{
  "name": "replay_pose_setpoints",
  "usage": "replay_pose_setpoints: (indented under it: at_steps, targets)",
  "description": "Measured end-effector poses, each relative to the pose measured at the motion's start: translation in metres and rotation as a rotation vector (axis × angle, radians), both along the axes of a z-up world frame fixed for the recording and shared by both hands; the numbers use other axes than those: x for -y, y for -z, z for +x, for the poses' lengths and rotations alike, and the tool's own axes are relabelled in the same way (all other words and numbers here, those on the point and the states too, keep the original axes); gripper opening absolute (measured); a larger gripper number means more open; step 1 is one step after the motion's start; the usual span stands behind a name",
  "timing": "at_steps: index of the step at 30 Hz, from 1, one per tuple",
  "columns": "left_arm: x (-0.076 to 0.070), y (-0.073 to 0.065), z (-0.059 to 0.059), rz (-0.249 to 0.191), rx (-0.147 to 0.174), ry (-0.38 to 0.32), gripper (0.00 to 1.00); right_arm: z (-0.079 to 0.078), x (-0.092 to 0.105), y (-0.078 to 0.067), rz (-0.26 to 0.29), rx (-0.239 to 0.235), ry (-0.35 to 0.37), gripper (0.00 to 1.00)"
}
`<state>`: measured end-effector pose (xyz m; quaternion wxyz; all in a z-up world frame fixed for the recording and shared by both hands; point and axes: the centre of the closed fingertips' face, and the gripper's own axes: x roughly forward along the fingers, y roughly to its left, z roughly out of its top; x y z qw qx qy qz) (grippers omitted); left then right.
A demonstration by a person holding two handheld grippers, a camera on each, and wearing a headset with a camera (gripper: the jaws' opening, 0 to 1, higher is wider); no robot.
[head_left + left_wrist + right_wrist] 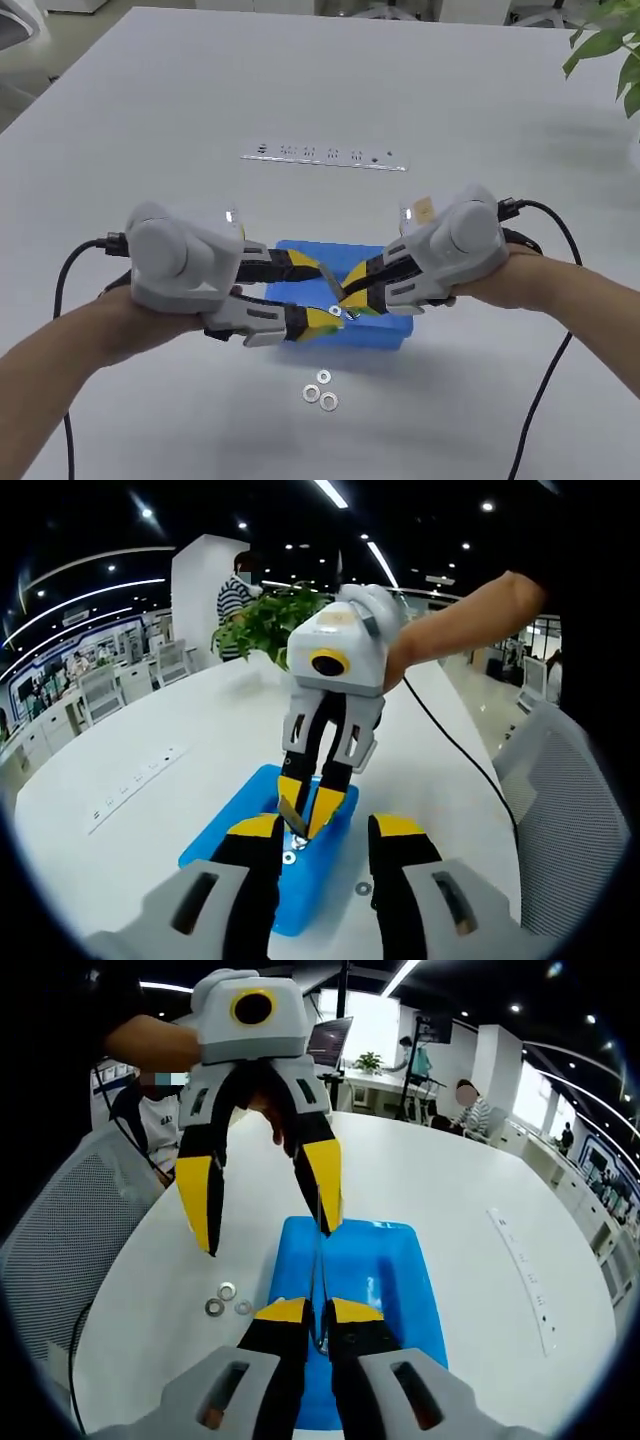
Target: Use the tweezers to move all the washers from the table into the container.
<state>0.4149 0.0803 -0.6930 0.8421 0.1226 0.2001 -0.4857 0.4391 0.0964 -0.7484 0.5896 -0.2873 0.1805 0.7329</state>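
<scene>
A shallow blue container [300, 250] lies on the white table. My right gripper [350, 295] hovers over it, shut on thin metal tweezers [319, 1260] that point down into the container [385, 1260]. A washer [298, 842] sits right at the tweezers' tips [290, 818]; I cannot tell if it is pinched. A second washer [289, 857] lies in the container beside it. My left gripper [322, 292] faces the right one across the container, open and holding nothing. Three washers [320, 390] lie on the table just in front of the container, also seen as washers [227, 1298] left of it.
A white power strip [325, 157] is set into the table behind the container. Green plant leaves [610, 50] reach in at the far right. Cables trail from both grippers off the near edge. Chairs and people stand beyond the table.
</scene>
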Motion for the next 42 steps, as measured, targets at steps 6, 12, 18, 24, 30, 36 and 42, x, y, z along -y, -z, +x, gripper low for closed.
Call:
replay_pose_setpoints:
  at_steps: [6, 12, 18, 24, 30, 36, 42]
  targets:
    - [-0.001, 0.002, 0.005, 0.01, 0.004, -0.003, 0.3, -0.001, 0.002, 0.004, -0.009, -0.004, -0.005, 0.08]
    - [0.0, 0.003, 0.011, 0.02, 0.015, 0.0, 0.24, -0.002, 0.004, 0.006, -0.015, -0.009, -0.011, 0.08]
    - [0.0, 0.004, 0.018, 0.036, 0.031, 0.012, 0.15, -0.001, 0.005, 0.008, -0.016, -0.015, -0.017, 0.08]
    - [0.002, 0.004, 0.022, 0.051, 0.044, 0.034, 0.09, -0.001, 0.006, 0.009, -0.017, -0.012, -0.022, 0.08]
    - [0.006, 0.004, 0.025, 0.055, 0.048, 0.059, 0.07, 0.0, 0.007, 0.011, -0.022, -0.01, -0.021, 0.09]
    - [0.009, 0.004, 0.023, 0.054, 0.047, 0.074, 0.06, 0.0, 0.008, 0.011, -0.026, -0.011, -0.015, 0.1]
    - [0.01, 0.004, 0.022, 0.06, 0.046, 0.079, 0.06, 0.0, 0.009, 0.011, -0.028, -0.008, -0.014, 0.11]
